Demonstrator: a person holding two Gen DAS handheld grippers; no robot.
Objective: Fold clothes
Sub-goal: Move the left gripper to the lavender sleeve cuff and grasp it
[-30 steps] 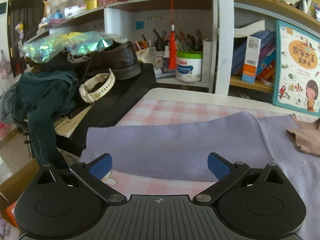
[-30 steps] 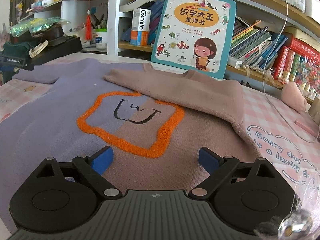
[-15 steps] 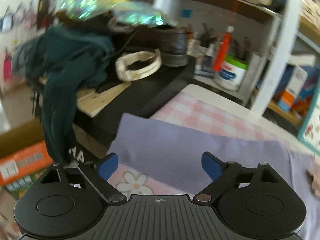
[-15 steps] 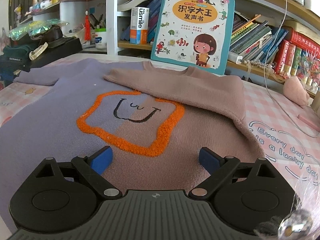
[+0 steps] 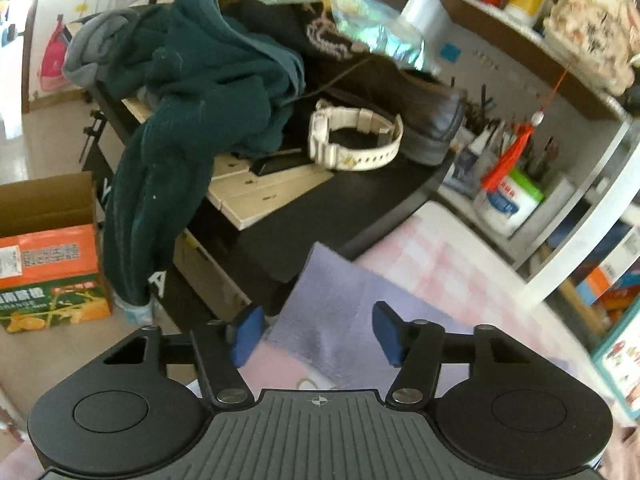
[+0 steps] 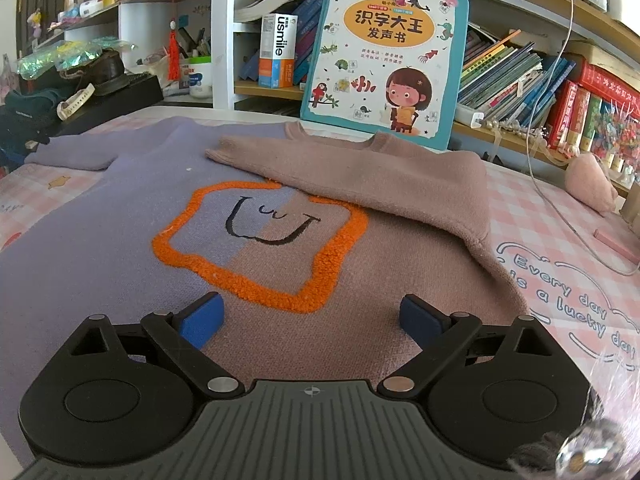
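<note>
Since the earlier frame my left tool (image 5: 316, 334) has rolled and slid to the cuff end of the lilac sleeve (image 5: 336, 312). Its jaws have just been closing, cuff between the pads, but I can't see them pressing yet. Right tool (image 6: 311, 320) unchanged: jaws wide apart, nothing in them, hovering over the sweater (image 6: 120, 240).

Readable text: "usmile" on a box (image 6: 278, 50) on the shelf; "Every day is a lucky day" on the pink checked cloth (image 6: 560, 280).

Sweater lies flat on the bench, front up, half lilac, half dusty pink, fuzzy orange outline around a stitched smiley. Pink sleeve (image 6: 320, 160) is folded across the chest; lilac sleeve extends outward.
</note>
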